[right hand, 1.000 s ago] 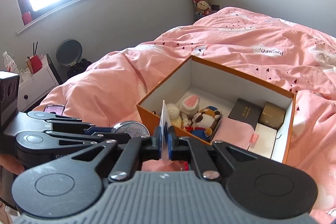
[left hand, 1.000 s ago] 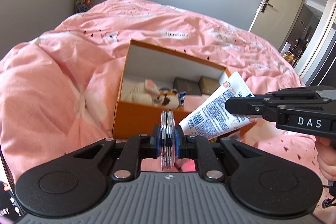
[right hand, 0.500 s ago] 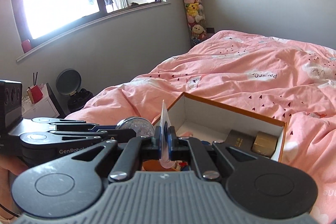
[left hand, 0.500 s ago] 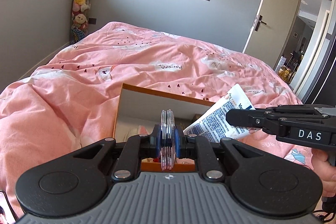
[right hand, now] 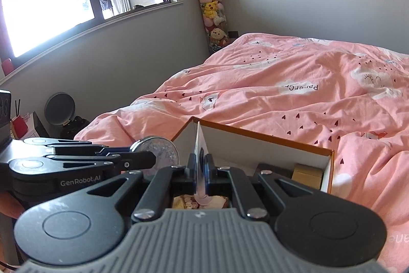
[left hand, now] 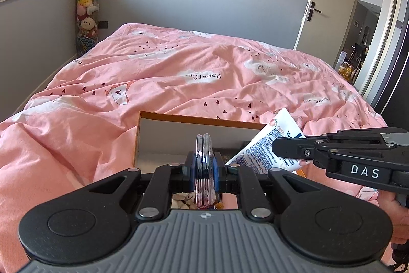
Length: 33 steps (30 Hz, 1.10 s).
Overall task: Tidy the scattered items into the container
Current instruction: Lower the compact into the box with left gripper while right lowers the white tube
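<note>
**A:** Start with the bed (left hand: 179,83). Why is your box on it instead of somewhere firmer?

**B:** You're tidying things that, going by the task, were scattered on that pink duvet, so you have the orange box (left hand: 194,118) near the bed's close edge, just ahead of both your hands. In the right wrist view its white inner walls (right hand: 268,150) stand open to you, with a small tan box (right hand: 306,174) in the far corner and a bit of plush toy (right hand: 189,201) showing under the gripper.

**A:** And what are you carrying?

**B:** Your right gripper (left hand: 283,149) is clenched on a white tube (left hand: 268,142), pinched near its flat crimped end, so the printed body juts out free over the box's right side. Held that way it should fall clear once you let go.

**A:** The left one?

**B:** Your left gripper (left hand: 203,170) is clamped on a round clear compact (left hand: 203,165), gripped across its flat faces. From its own camera you see only the thin rim edge-on; from the right wrist view the disc (right hand: 156,152) shows its sparkly face. Squeezing the faces keeps a slick round case from rolling out.

**A:** So what's left?

**B:** I'd judge you're carrying both toward the box; neither is inside it yet.
</note>
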Motion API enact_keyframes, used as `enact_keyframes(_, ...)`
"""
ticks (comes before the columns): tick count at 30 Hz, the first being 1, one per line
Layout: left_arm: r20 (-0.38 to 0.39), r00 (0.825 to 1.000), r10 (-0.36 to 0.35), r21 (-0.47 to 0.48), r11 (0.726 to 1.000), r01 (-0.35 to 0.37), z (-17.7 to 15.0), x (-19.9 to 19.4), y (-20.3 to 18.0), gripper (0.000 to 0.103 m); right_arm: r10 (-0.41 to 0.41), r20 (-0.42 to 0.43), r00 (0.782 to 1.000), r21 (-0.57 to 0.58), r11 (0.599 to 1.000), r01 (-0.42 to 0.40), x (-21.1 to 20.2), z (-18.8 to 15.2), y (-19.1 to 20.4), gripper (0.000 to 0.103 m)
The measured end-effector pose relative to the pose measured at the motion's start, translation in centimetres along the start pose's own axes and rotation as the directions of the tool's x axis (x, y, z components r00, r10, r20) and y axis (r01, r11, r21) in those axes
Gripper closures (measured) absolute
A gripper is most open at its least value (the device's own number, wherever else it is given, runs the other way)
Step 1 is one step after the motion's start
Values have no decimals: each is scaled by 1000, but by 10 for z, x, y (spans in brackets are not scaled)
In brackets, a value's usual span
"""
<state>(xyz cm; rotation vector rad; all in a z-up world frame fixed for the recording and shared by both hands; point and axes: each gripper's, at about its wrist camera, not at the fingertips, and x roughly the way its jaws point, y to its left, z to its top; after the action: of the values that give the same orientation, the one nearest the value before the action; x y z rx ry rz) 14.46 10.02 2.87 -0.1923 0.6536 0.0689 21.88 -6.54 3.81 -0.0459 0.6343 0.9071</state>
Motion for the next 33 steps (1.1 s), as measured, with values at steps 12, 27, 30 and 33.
enact_keyframes(12,-165,986,-37,-13,999,35,8,58,22,88,1,-50,999,80,997,3,36,-3,-27,97)
enact_keyframes(27,-298,928,-223,-93,974,205,-5,116,-15,88,-94,-67,993,86,991,100,37,-6,-69,97)
enact_keyframes(30,-328,911,-251,-114,968,225,-12,127,-22,88,-122,-68,990,68,990,127,33,-9,-73,97)
enact_keyframes(33,-357,896,-264,-118,964,237,-16,134,-25,88,-128,-71,989,89,987,134,32,-10,-83,97)
